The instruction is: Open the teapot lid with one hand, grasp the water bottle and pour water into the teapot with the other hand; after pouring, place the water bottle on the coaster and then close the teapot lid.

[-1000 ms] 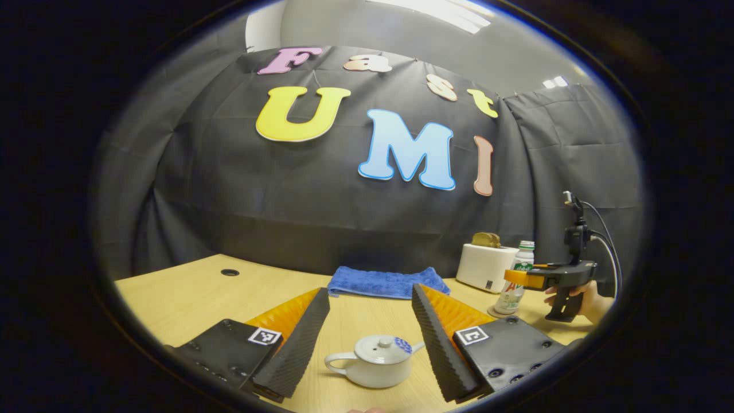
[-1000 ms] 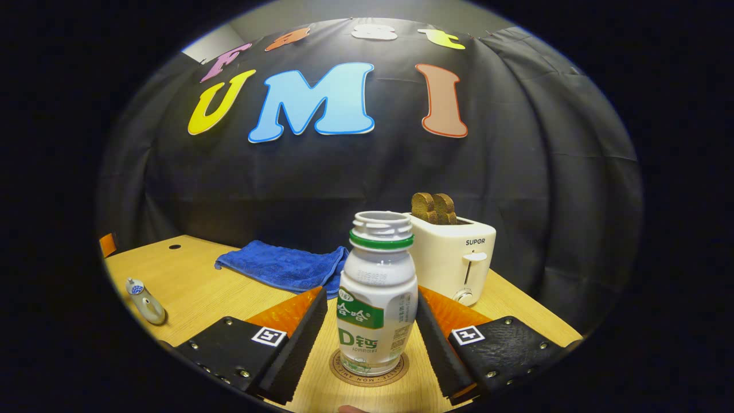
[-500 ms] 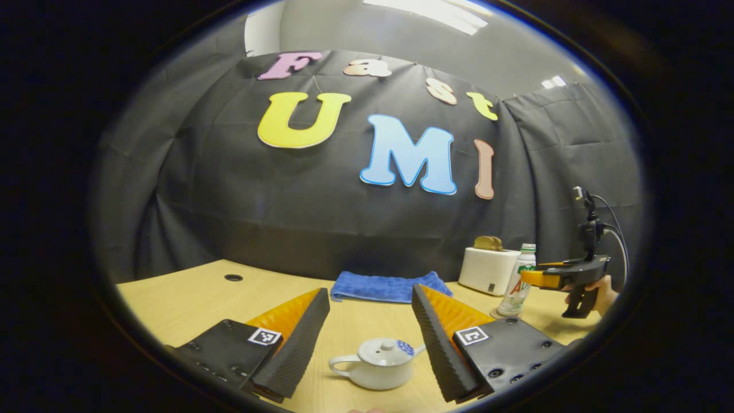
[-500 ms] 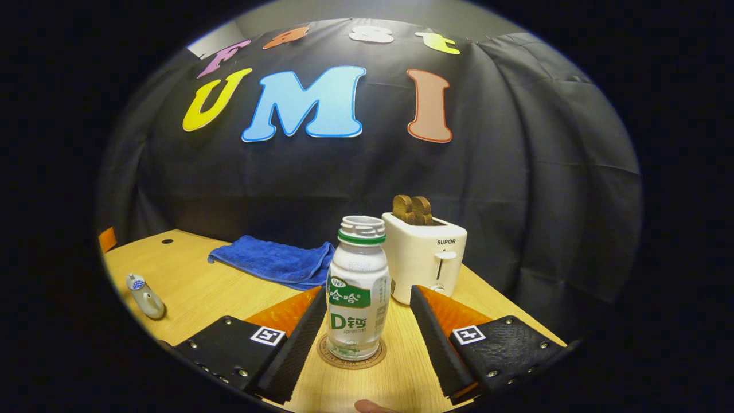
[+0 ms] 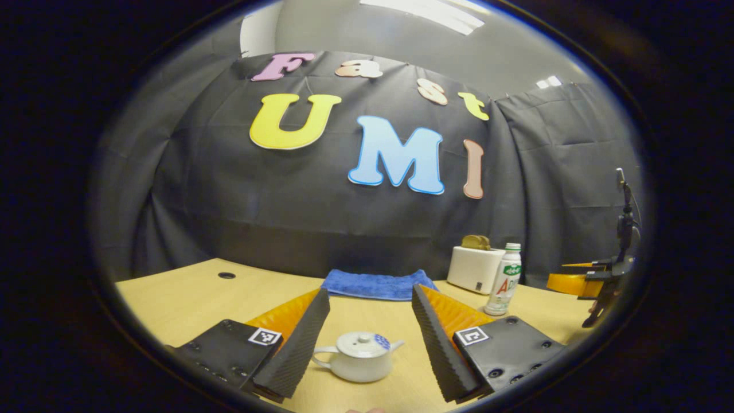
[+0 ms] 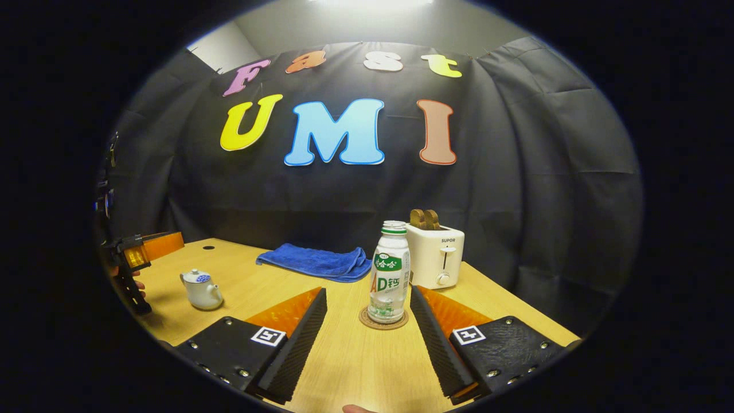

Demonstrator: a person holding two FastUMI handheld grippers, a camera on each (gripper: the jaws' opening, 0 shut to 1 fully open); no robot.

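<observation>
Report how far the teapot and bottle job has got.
It looks finished. The water bottle stands upright on the coaster, and the lid sits on the teapot. Both grippers, left and right, are open and holding nothing. Nothing looks left to do.

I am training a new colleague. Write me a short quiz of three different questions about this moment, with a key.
1. True or false: the water bottle stands upright on the coaster.
2. Where is the teapot lid? A) on the teapot B) on the blue towel C) in the left gripper
3. Fill in: behind the bottle stands a white ___ with bread in it.

Key: 1 true. 2 A. 3 toaster. Both the left gripper and the right gripper are open and hold nothing.
</observation>
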